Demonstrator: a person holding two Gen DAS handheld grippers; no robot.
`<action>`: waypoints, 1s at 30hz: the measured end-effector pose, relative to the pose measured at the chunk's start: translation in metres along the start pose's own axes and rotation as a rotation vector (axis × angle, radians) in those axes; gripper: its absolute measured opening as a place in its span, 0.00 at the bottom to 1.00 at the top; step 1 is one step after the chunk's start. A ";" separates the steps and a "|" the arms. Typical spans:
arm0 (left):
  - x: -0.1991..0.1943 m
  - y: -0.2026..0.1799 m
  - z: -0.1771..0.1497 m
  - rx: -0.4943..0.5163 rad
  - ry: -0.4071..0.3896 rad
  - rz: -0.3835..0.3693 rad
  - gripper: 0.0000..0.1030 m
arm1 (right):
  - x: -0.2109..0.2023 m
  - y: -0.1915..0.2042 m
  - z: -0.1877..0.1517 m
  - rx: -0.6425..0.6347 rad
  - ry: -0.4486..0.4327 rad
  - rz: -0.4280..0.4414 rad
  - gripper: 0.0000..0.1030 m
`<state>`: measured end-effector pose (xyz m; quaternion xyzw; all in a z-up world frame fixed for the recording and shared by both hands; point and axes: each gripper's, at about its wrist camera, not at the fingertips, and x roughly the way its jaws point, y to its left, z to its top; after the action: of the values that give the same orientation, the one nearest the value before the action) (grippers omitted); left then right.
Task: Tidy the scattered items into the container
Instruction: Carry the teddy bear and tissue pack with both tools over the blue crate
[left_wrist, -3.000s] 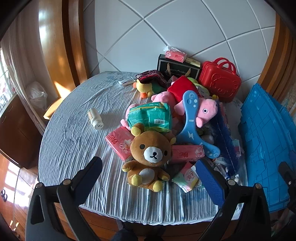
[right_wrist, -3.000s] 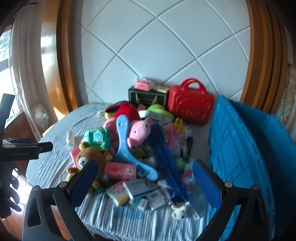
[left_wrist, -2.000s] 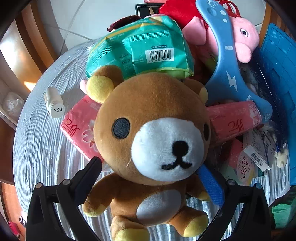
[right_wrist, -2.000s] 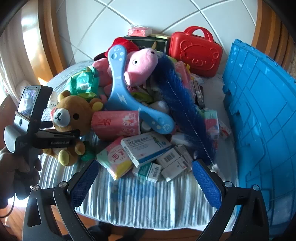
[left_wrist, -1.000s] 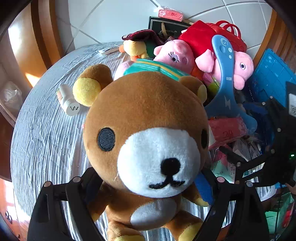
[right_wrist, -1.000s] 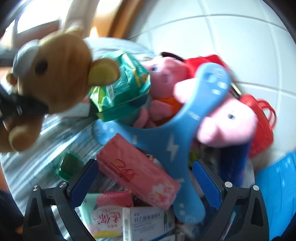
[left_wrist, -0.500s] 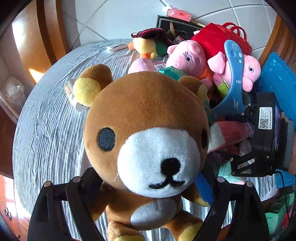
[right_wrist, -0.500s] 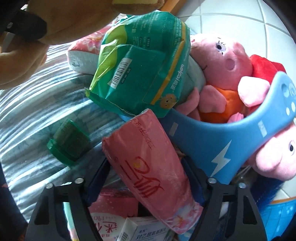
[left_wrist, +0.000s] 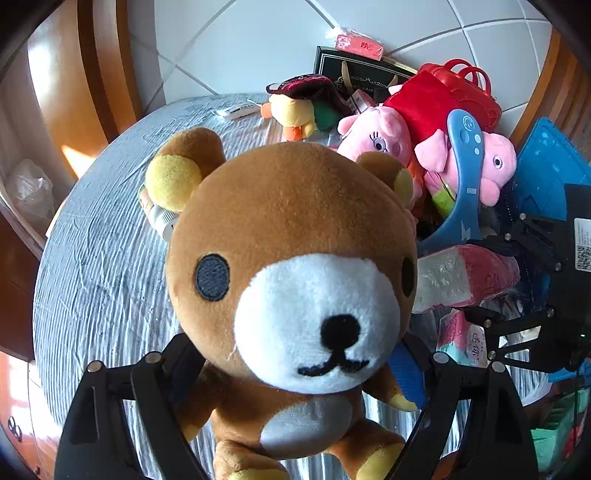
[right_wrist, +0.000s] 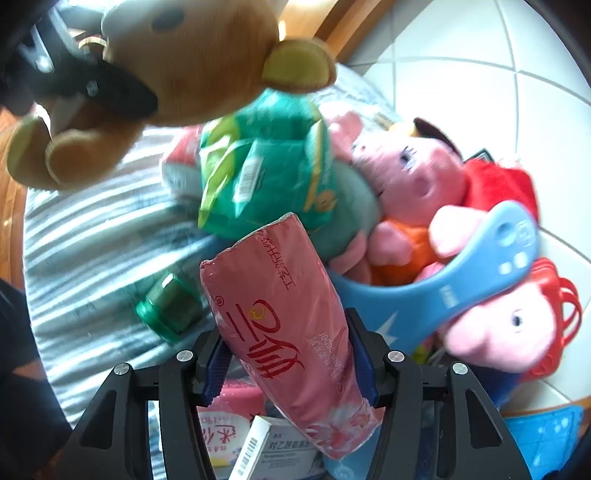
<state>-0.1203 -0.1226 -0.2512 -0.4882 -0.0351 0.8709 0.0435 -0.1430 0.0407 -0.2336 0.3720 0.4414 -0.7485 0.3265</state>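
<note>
Behind everything rises a white wall (left_wrist: 258, 48) crossed by thin diagonal seams, edged by curved wooden trim (left_wrist: 92, 81) that catches a patch of sunlight on the left. Below it spreads the counter (left_wrist: 103, 258), round-edged and covered with a wrinkled blue-grey striped cloth, bare to the left of the left gripper's fingers and heaped with things beyond and to the right of them. A blue plastic container (left_wrist: 546, 166) stands at the far right of that heap. The left gripper (left_wrist: 295, 373) holds a brown plush bear (left_wrist: 291, 258) by its body, the fingers pinching it from both sides so that its head fills the view above them, clear of the cloth. Past the bear's head lie two pink pig plush toys (left_wrist: 380, 140), a blue boomerang-shaped toy (left_wrist: 465, 177), a red case (left_wrist: 465, 92) and a yellow duck plush (left_wrist: 295, 114). The right gripper (right_wrist: 290, 358) is closing its fingers on a pink tissue pack (right_wrist: 284, 325), which stands tilted between the blue pads with both pads against its wrapper. Just beyond those fingers sits a green wrapped pack (right_wrist: 269, 173); to their left a small green jar (right_wrist: 170, 306) lies on the cloth, and under them a white medicine box (right_wrist: 273, 450) shows.
</note>
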 end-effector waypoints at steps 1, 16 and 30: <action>-0.002 0.001 0.002 -0.002 -0.004 0.001 0.84 | -0.004 -0.002 0.005 0.019 -0.003 -0.005 0.54; -0.058 0.006 0.036 0.043 -0.081 0.008 0.84 | -0.115 -0.055 -0.031 0.602 -0.015 -0.081 0.54; -0.118 0.001 0.072 0.142 -0.185 -0.053 0.84 | -0.244 -0.069 -0.066 1.060 -0.133 -0.231 0.55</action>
<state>-0.1206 -0.1384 -0.1136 -0.4005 0.0098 0.9110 0.0977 -0.0571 0.1667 -0.0204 0.3867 0.0199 -0.9212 0.0371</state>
